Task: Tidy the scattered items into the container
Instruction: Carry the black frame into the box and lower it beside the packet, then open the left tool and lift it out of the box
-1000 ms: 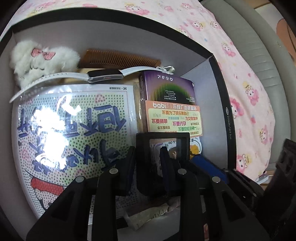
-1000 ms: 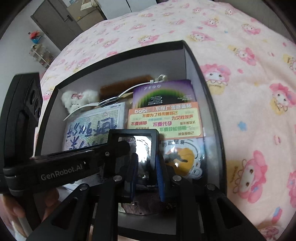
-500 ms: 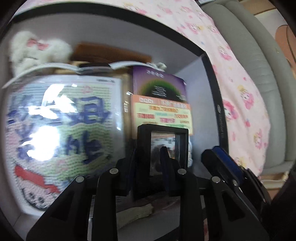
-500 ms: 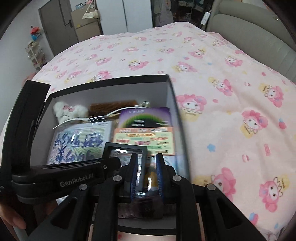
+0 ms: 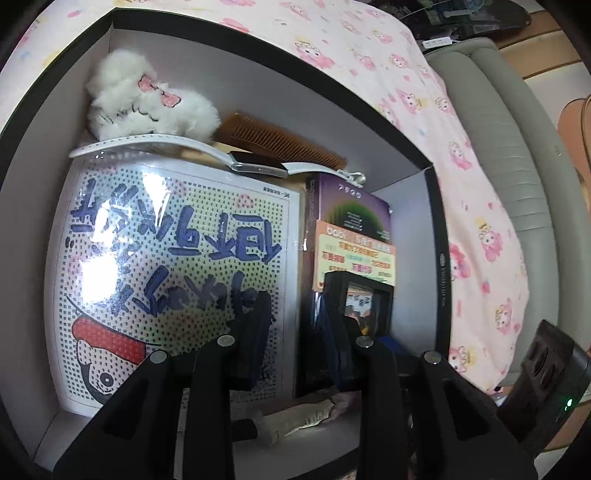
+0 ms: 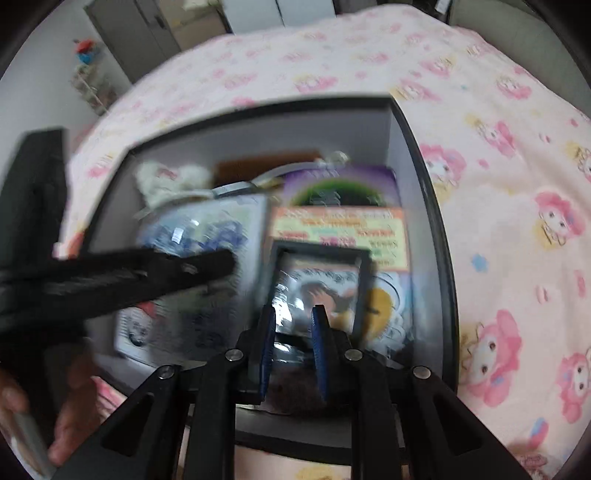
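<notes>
**Frame held over the box**

Frame (image 6: 321,284), small and black, is gripped at its lower edge by the right gripper (image 6: 293,332), above the purple package (image 5: 351,218) inside the box (image 5: 258,33) (on the pink bedspread (image 6: 498,155)). The left gripper (image 5: 295,325) has narrow jaws with nothing between them, over the dotted sheet (image 5: 173,258).

Both wrist views look steeply down, close, into the same black box (image 5: 439,229) on the bed.
</notes>
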A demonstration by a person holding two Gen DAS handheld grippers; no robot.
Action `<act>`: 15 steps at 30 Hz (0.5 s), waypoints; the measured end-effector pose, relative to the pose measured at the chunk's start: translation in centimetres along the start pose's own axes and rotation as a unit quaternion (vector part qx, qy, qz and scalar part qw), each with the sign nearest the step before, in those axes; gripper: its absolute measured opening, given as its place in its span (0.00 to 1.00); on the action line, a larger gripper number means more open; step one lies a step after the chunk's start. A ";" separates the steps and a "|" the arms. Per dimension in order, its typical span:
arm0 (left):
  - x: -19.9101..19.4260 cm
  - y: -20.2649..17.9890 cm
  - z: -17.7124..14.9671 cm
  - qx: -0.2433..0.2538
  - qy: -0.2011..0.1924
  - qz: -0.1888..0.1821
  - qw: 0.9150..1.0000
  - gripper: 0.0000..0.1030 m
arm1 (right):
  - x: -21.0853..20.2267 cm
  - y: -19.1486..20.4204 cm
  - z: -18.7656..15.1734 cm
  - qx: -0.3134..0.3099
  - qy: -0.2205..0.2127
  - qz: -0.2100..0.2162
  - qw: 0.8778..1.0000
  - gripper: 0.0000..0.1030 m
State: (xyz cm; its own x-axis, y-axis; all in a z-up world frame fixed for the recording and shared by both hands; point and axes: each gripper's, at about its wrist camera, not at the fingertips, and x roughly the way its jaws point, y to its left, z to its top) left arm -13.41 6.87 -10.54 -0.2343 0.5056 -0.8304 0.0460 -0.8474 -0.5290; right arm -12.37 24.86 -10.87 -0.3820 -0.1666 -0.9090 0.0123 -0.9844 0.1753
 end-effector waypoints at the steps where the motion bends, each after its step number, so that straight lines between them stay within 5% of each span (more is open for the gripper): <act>1: -0.2 0.0 0.3 0.004 -0.003 0.007 1.000 0.25 | 0.0 -0.2 0.0 0.004 -0.002 -0.016 1.000 0.15; 5: 0.4 -1.0 -0.2 0.011 -0.020 0.055 0.998 0.20 | -2.4 -1.0 0.0 0.023 -0.052 -0.014 0.998 0.16; 9: 0.7 -1.5 -0.6 0.027 -0.007 0.027 0.999 0.20 | -4.6 -2.3 0.1 0.055 -0.107 -0.024 0.992 0.16; 15: 1.6 -3.4 -1.0 0.049 0.012 0.004 0.999 0.20 | -4.6 -4.4 0.7 0.090 -0.097 0.009 0.991 0.16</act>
State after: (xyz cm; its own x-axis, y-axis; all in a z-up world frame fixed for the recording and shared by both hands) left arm -12.96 10.71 -10.27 -0.2113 0.5009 -0.8393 -0.0469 -0.8629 -0.5032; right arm -11.32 30.00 -7.14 -0.5546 -0.1530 -0.8179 -0.1379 -0.9524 0.2717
